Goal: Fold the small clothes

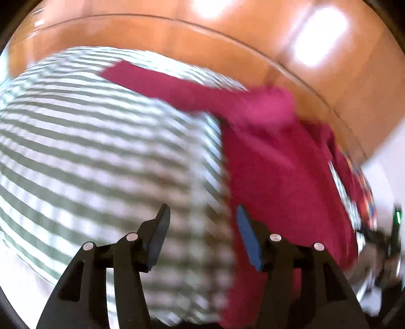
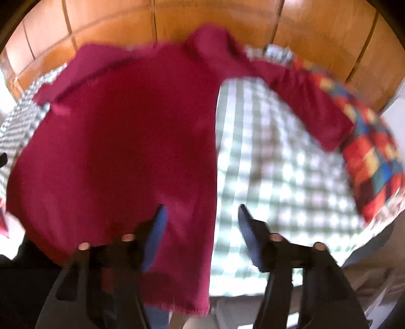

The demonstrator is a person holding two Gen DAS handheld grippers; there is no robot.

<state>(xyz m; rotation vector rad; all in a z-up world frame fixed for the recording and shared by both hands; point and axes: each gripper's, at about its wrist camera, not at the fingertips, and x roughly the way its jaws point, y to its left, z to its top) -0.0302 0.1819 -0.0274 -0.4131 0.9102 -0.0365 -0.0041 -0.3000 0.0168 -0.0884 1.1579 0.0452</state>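
A dark pink long-sleeved top point(image 2: 121, 141) lies spread flat on a green and white checked cloth point(image 2: 278, 157), both sleeves stretched out. In the left wrist view the top point(image 1: 278, 172) lies to the right, one sleeve reaching up left. My left gripper point(image 1: 202, 215) is open and empty, above the checked cloth point(image 1: 88, 151) by the top's left edge. My right gripper point(image 2: 201, 212) is open and empty, above the top's right edge near its hem. Both views are blurred.
A folded multicoloured patchwork cloth point(image 2: 367, 141) lies at the right end of the checked cloth, under the top's right sleeve end. Wooden panelled wall point(image 2: 202, 15) stands behind the table. The front table edge point(image 2: 253, 291) is close below my right gripper.
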